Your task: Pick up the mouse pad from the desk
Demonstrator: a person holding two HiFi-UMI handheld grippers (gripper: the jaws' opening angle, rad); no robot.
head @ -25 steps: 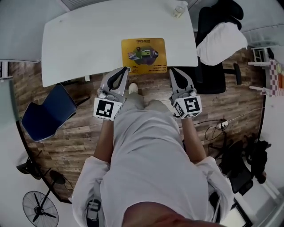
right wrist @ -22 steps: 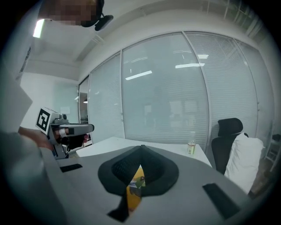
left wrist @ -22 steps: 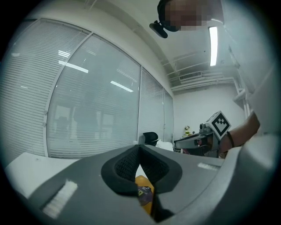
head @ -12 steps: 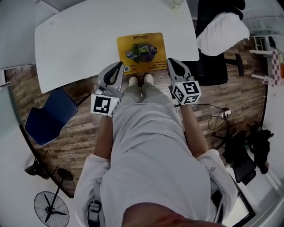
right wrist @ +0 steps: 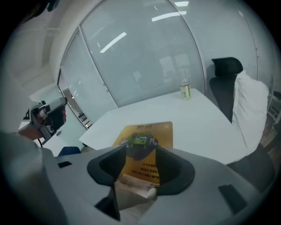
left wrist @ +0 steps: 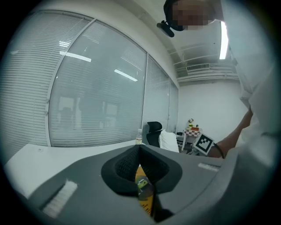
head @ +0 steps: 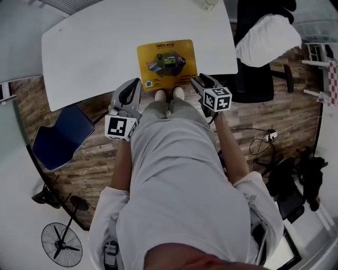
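Note:
A yellow mouse pad (head: 166, 64) with a printed picture lies flat near the front edge of the white desk (head: 95, 47). My right gripper (head: 196, 80) hovers by the pad's near right corner, tilted down. Its jaws are opening and nothing is between them. In the right gripper view the mouse pad (right wrist: 149, 132) shows through the gap of the right gripper (right wrist: 141, 147). My left gripper (head: 138, 82) is shut, just short of the desk edge and left of the pad. In the left gripper view the left gripper (left wrist: 139, 148) shows its tips meeting; a sliver of mouse pad (left wrist: 144, 195) shows below.
A small bottle (head: 207, 4) stands at the desk's far edge. A black office chair with a white cloth (head: 266, 39) is at the right, a blue chair (head: 60, 138) at the left. Cables (head: 264, 138) and a fan (head: 60, 245) lie on the wooden floor.
The person stepped up to the desk. My right gripper dropped, tipped downward toward the pad's near right corner, and its jaws parted. The left gripper sank slightly and stays shut.

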